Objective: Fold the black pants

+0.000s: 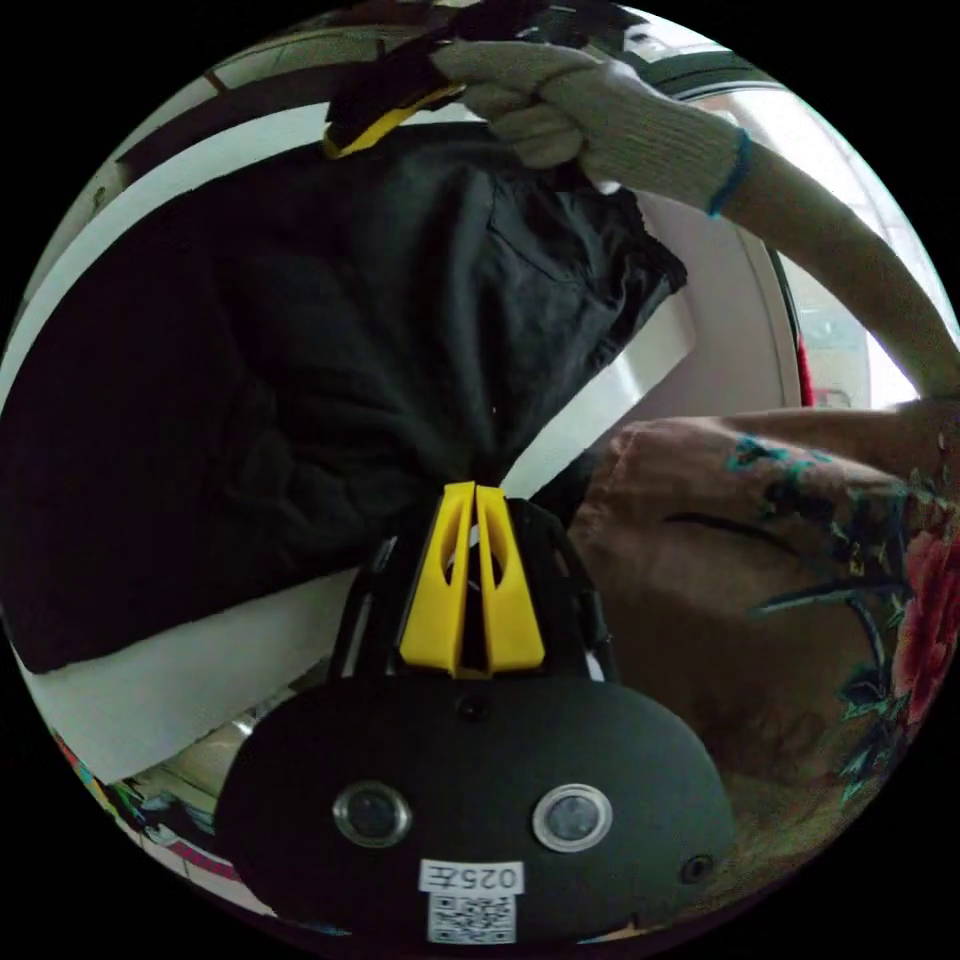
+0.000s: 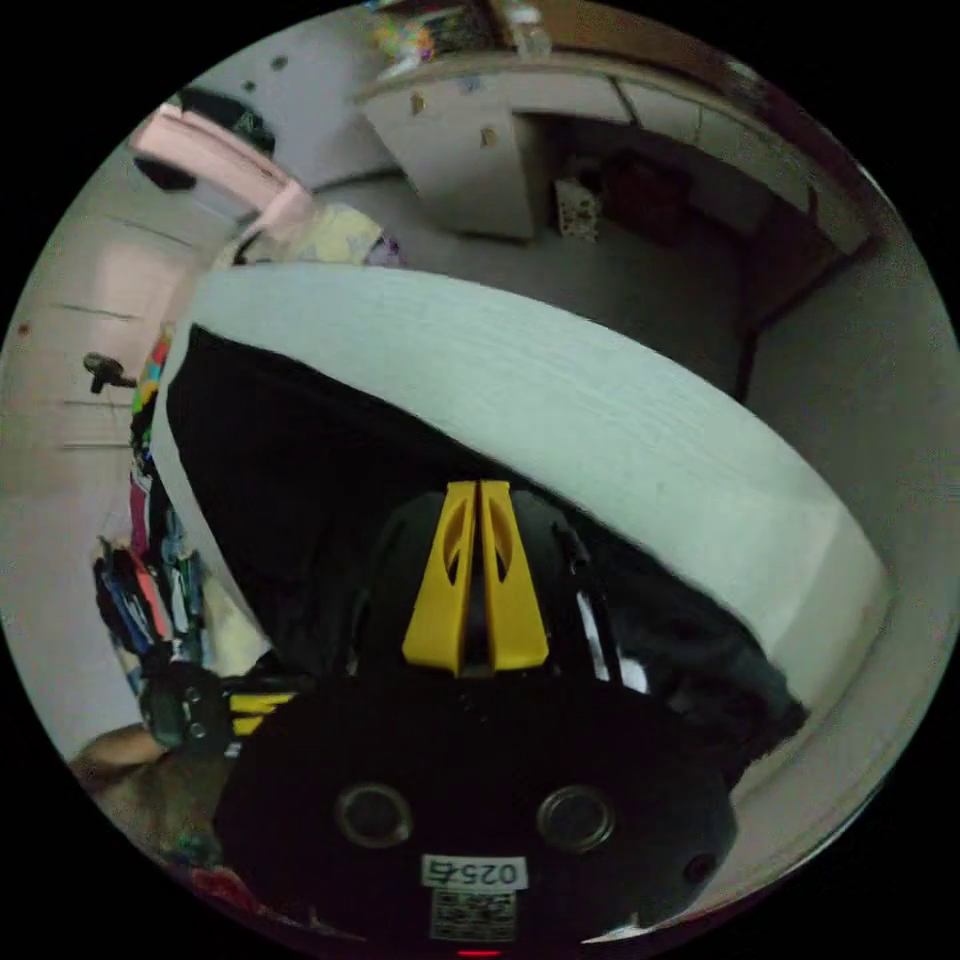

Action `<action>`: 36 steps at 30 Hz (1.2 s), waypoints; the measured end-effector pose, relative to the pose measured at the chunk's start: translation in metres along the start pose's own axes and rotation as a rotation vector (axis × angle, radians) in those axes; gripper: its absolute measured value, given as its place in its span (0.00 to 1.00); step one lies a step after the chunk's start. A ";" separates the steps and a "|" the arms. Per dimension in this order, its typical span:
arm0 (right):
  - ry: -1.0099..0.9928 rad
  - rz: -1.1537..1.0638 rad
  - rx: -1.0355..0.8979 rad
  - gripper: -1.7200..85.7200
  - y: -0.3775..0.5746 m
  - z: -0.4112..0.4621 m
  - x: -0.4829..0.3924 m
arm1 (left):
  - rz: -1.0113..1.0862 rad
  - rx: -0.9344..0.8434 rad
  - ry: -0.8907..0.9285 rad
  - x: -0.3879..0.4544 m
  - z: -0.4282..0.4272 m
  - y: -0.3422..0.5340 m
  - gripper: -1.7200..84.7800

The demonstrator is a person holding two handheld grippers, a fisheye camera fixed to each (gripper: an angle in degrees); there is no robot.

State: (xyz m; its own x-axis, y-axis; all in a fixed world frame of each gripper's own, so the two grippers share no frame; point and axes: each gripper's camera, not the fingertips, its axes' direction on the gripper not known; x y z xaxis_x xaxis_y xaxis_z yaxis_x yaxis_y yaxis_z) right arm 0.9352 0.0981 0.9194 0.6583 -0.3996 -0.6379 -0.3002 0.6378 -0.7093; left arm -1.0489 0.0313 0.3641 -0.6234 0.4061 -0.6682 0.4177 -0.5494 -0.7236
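Left gripper (image 1: 474,490): both yellow jaws are closed on a bunched fold of the black pants (image 1: 300,370), which fan out from the jaw tips across the white table (image 1: 190,680). At the far edge of the pants, a gloved hand (image 1: 570,100) holds the right gripper (image 1: 385,125) against the cloth.

Right gripper (image 2: 477,488): jaws are pressed together with black pants (image 2: 290,480) just ahead of the tips; whether cloth is clamped between them cannot be determined. The table (image 2: 600,400) lies beyond.
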 end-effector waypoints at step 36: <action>-0.354 0.414 0.270 0.02 0.216 -0.124 0.231 | 0.456 -0.112 -0.249 0.105 0.129 -0.142 0.01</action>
State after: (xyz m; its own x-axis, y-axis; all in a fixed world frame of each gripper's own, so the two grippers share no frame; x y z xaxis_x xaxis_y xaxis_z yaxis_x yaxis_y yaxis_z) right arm 0.9371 0.0613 0.5816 0.7279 0.1313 -0.6730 -0.4250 0.8566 -0.2925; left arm -1.2590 0.0578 0.4184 -0.4939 -0.0490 -0.8681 0.7429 -0.5426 -0.3920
